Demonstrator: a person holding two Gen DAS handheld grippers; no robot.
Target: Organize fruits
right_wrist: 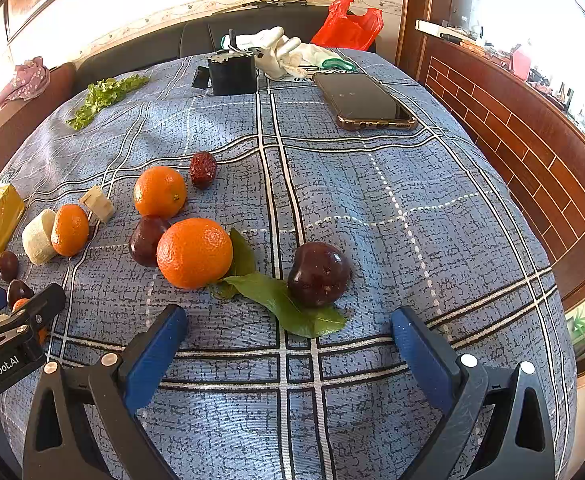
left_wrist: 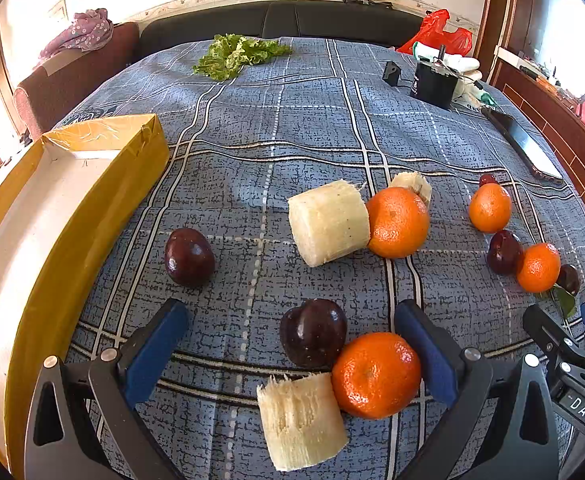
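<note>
Between the wide-open, empty left tongs (left_wrist: 292, 344) sit a dark round plum (left_wrist: 313, 332) touching a glossy orange mandarin (left_wrist: 376, 374). Closing could likely nudge both. Right tongs (right_wrist: 288, 340) gape empty too.

Left gripper (left_wrist: 292, 344): plum (left_wrist: 313, 332), orange (left_wrist: 376, 374), cane piece (left_wrist: 302, 420) between its fingers; box (left_wrist: 24, 248) left, on desk (left_wrist: 292, 120).

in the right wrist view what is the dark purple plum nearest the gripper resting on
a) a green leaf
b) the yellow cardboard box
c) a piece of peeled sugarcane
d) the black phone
a: the round dark purple plum sits partly on the flat green leaf lying on the blue plaid cloth.
</note>
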